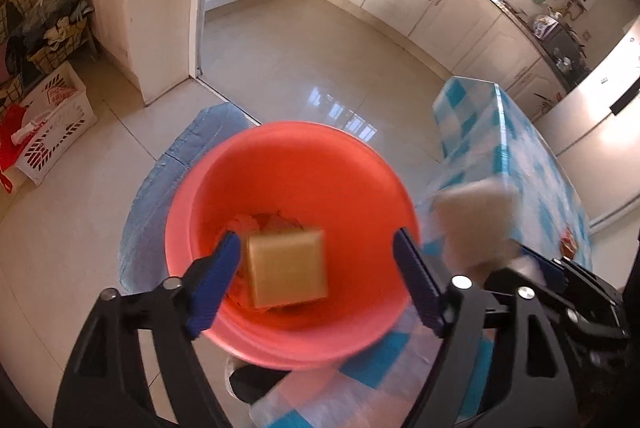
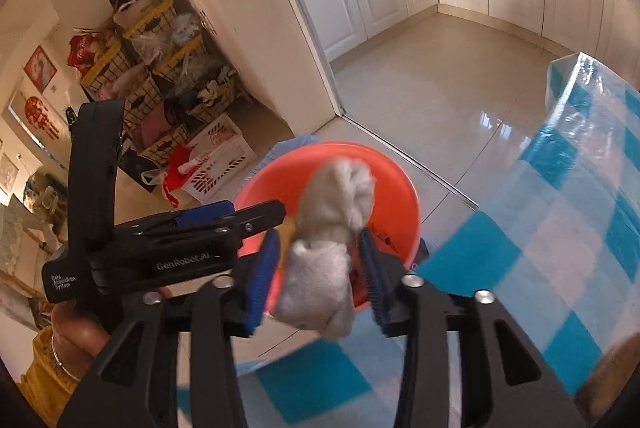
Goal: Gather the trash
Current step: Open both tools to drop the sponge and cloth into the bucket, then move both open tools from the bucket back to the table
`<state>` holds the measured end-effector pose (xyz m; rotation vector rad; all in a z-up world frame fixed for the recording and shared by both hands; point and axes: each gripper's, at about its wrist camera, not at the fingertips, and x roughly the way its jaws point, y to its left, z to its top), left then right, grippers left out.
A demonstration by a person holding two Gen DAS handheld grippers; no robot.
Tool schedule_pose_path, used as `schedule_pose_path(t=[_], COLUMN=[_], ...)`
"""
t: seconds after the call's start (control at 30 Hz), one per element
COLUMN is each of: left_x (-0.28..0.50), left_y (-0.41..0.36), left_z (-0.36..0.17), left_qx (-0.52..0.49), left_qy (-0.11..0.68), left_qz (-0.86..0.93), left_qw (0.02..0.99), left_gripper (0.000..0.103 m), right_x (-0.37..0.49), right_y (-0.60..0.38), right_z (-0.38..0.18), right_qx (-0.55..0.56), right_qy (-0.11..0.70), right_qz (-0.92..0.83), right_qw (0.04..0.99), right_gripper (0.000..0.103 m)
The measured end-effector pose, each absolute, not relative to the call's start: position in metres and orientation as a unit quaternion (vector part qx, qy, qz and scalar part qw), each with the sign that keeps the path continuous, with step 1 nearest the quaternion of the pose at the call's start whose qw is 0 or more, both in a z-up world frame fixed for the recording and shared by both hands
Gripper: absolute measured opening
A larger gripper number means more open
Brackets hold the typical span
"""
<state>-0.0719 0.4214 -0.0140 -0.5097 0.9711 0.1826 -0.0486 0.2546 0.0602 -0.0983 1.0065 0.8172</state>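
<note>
box (image 1: 286, 270) in bucket (image 1: 304, 147) | bucket left of table (image 1: 520, 155) | mat (image 1: 176, 163) under bucket

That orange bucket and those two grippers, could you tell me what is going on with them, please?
A person is collecting trash with a handheld gripper in each hand. The left gripper is open over the orange bucket, and a tan box lies between its fingers, inside or just above the bucket. The right gripper has a crumpled white wad between its fingers at the bucket's rim, beside the blue checked table. Whether it grips the wad I cannot tell.
</note>
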Motion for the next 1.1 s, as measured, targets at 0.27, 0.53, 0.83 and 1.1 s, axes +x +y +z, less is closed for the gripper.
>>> schedule_pose_path(t=[0.27, 0.53, 0.83, 1.1], left_x=[-0.08, -0.106, -0.126, -0.138], left_y=[0.427, 0.413, 0.362, 0.296], left_z=[-0.032, -0.001, 0.038, 0.055], left_qx=[-0.254, -0.214, -0.168, -0.128], left_qy=[0.472, 0.441, 0.413, 0.419], left_qz=[0.118, 0.134, 0.092, 0.025], left_qw=[0.836, 0.861, 0.89, 0.899], left_gripper=[0.083, 0.087, 0.091, 0.092], right_x=[-0.052, -0.073, -0.121, -0.163], right_y=[0.231, 0.169, 0.097, 0.019], right_z=[0.077, 0.098, 0.101, 0.1], right_qx=[-0.021, 0.026, 0.039, 0.07], right_qy=[0.441, 0.421, 0.402, 0.397], right_qz=[0.351, 0.301, 0.239, 0.183], right_qw=[0.826, 0.855, 0.883, 0.897], right_gripper=[0.081, 0.088, 0.088, 0.088])
